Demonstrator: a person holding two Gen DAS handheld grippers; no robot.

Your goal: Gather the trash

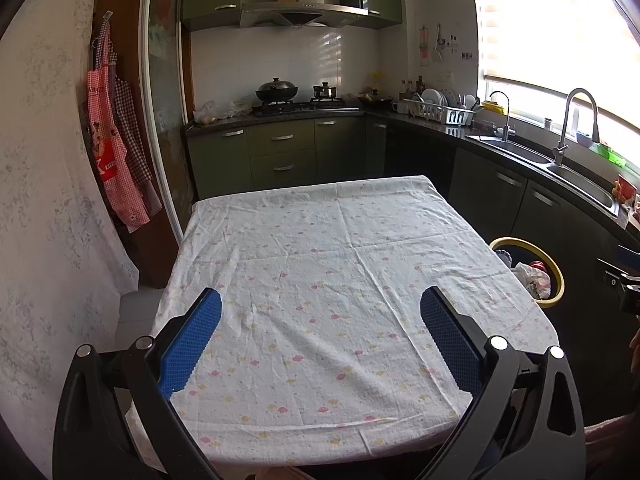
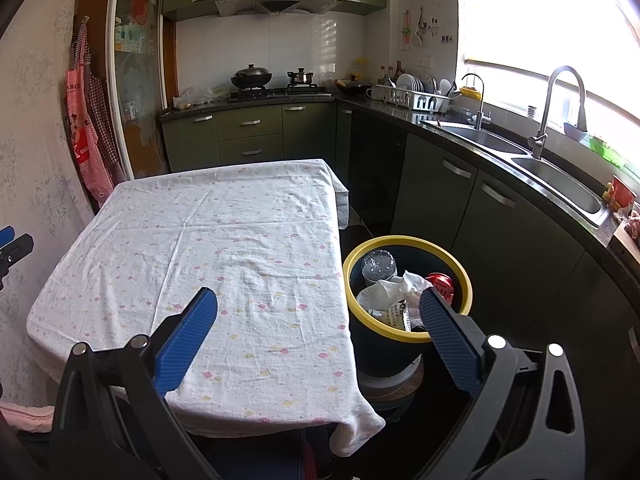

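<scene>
A dark bin with a yellow rim [image 2: 408,336] stands on the floor right of the table. Inside it lie a crumpled white paper [image 2: 390,292], a clear plastic bottle [image 2: 378,264], a red can [image 2: 442,282] and a printed wrapper [image 2: 400,314]. The same bin [image 1: 554,276] shows past the table's right edge in the left wrist view. The table wears a white flowered cloth [image 1: 320,280], bare of objects. My left gripper [image 1: 320,312] hangs open over the near part of the cloth. My right gripper [image 2: 318,312] is open, spanning the table's right edge and the bin.
Dark counters with a double sink [image 2: 560,176], taps and a dish rack [image 2: 412,98] run along the right. A stove with pots [image 1: 296,98] is at the back. Aprons [image 1: 116,152] hang on the left wall. A strip of floor lies between table and cabinets.
</scene>
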